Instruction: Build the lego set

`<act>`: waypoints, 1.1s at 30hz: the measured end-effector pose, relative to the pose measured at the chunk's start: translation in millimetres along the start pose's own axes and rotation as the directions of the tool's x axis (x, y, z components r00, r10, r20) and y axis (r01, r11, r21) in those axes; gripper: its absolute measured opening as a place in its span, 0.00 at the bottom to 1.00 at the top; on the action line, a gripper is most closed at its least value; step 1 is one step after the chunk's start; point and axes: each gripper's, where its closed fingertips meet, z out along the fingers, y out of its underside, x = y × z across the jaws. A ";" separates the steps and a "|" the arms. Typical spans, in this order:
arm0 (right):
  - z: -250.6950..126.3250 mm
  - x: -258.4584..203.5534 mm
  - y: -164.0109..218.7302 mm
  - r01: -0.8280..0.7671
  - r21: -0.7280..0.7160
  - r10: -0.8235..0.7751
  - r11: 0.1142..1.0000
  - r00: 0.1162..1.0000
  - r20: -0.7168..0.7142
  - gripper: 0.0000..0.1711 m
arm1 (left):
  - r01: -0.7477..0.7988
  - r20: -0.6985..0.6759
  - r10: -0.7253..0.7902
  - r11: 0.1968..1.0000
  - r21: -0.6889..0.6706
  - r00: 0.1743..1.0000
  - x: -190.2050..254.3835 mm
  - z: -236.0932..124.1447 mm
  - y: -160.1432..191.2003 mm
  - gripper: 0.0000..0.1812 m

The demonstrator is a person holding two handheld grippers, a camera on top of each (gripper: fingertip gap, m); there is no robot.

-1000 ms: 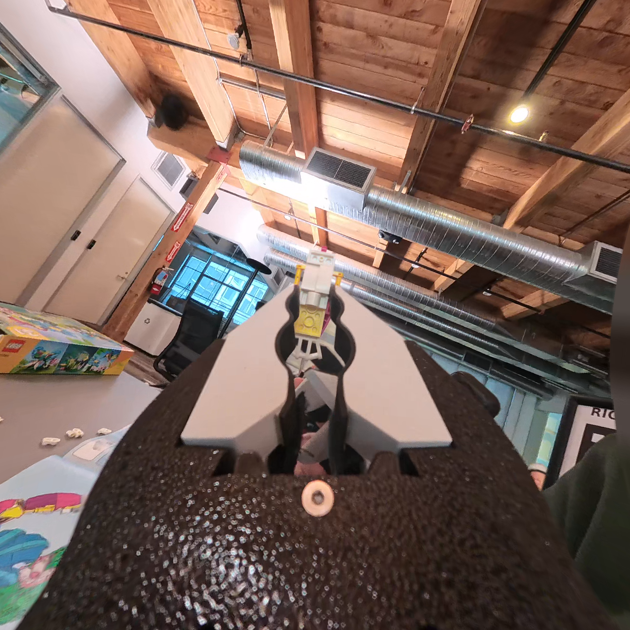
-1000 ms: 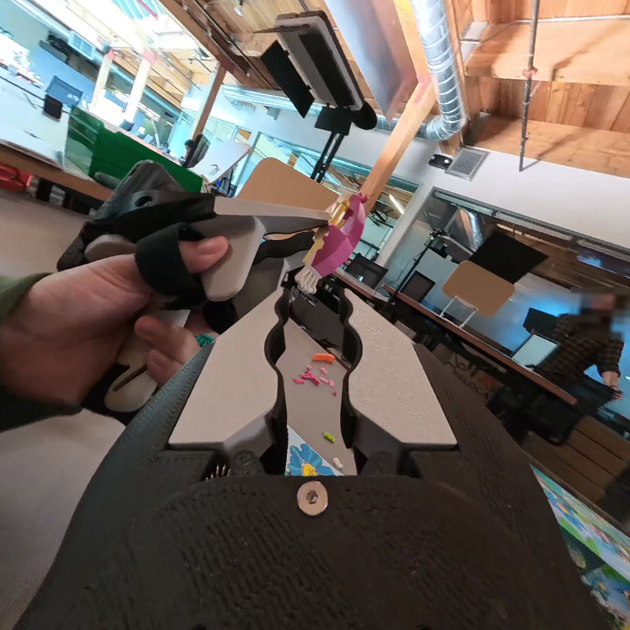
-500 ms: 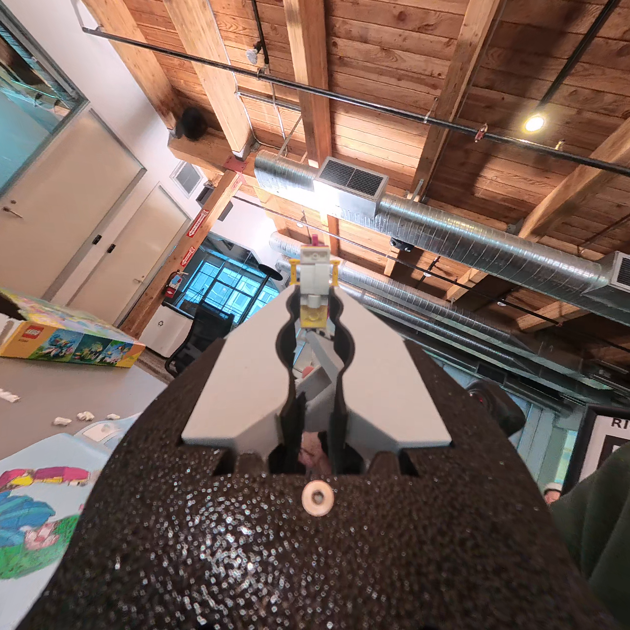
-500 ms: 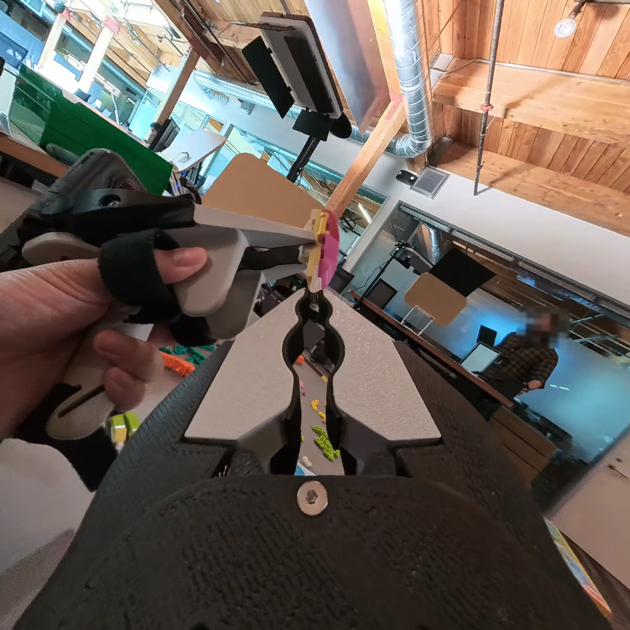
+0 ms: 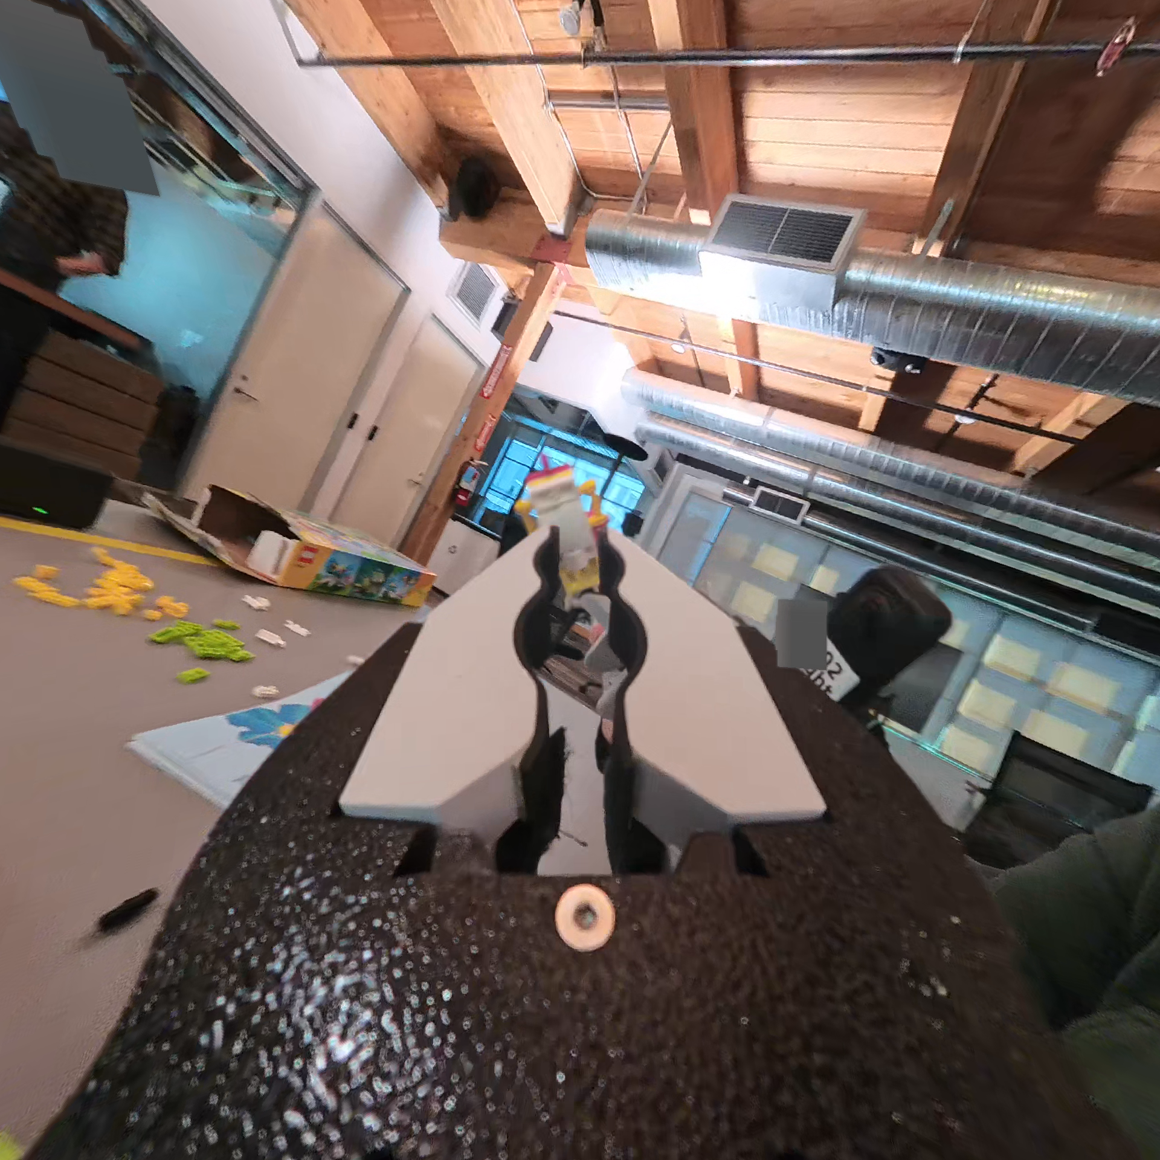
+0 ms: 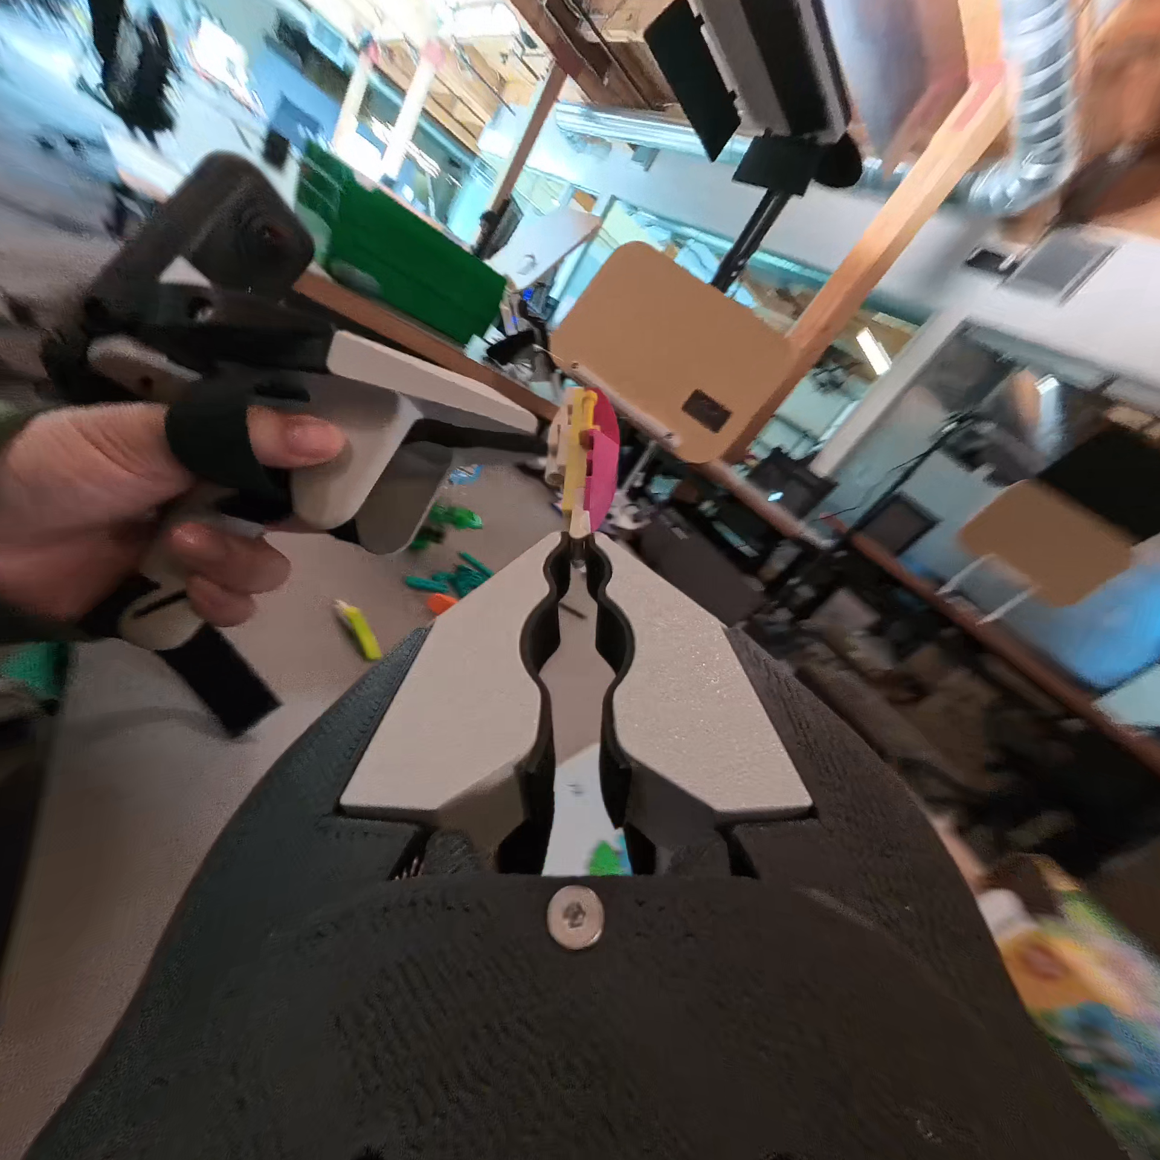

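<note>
Pinching one small lego assembly [image 5: 568, 527] from both ends, left gripper [image 5: 574, 545] and right gripper [image 6: 576, 545] both clamping it above table [image 5: 75, 741].

Two close wrist cameras along tilted-up fingers, facing each other, both on the small lego assembly [image 5: 568, 533] [image 6: 584, 458].

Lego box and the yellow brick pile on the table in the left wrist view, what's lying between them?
In the left wrist view, the grey table is bare between the lego box and the yellow brick pile; small white pieces lie nearer the camera.
</note>
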 end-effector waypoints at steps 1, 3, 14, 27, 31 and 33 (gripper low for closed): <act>1.2 -0.5 1.4 -0.084 0.001 0.084 0.996 0.996 0.029 0.01 | -0.015 0.016 0.015 1.000 0.013 1.000 -1.3 -5.2 -6.0 0.08; 2.4 1.5 3.7 -0.249 0.006 0.248 0.969 0.966 0.072 0.01 | -0.042 0.058 0.041 0.999 0.018 0.997 -6.0 -12.7 -13.7 0.08; 3.4 7.0 13.7 -0.781 -0.038 0.761 0.623 0.594 0.260 0.01 | 0.027 0.130 -0.021 0.999 -0.047 0.991 -20.3 -16.4 -15.8 0.14; 0.0 14.2 9.0 -0.949 -0.069 0.891 0.308 0.263 0.371 0.01 | 0.059 0.130 -0.050 0.996 -0.069 0.990 -21.8 -14.7 -10.3 0.13; -0.4 5.0 3.2 -0.840 -0.043 0.792 0.541 0.491 0.363 0.01 | 0.121 0.112 -0.107 0.983 -0.136 0.988 -21.0 -11.1 -1.3 0.20; -0.7 -3.5 0.6 -0.683 -0.018 0.647 0.730 0.682 0.340 0.01 | 0.205 0.064 -0.197 0.961 -0.185 0.978 -15.6 -9.3 4.0 0.24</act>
